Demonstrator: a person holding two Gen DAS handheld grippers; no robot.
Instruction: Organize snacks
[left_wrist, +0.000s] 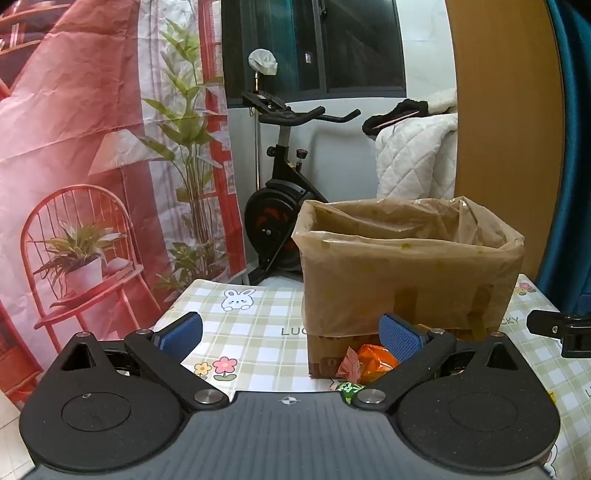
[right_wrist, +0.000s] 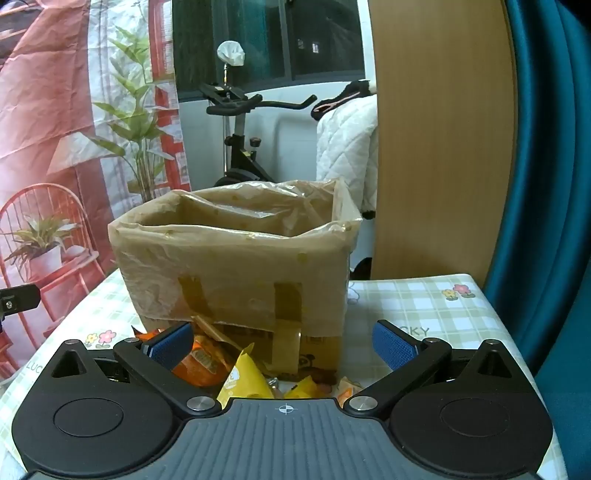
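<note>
On the checked tablecloth (right_wrist: 424, 299), a cardboard box (right_wrist: 236, 266) lined with a thin plastic bag (left_wrist: 406, 236) is set, and small wrapped snacks are heaped just in front of its base: an orange packet (right_wrist: 201, 363), yellow packets (right_wrist: 245, 380) and a green one (left_wrist: 349, 388). The left gripper (left_wrist: 291, 334) and the right gripper (right_wrist: 284, 343) are both held with fingers spread wide, nothing between them. The snacks are judged light, crinkly and slippery, easily crushed; each is best pinched across its body or at a sealed end, gently.
</note>
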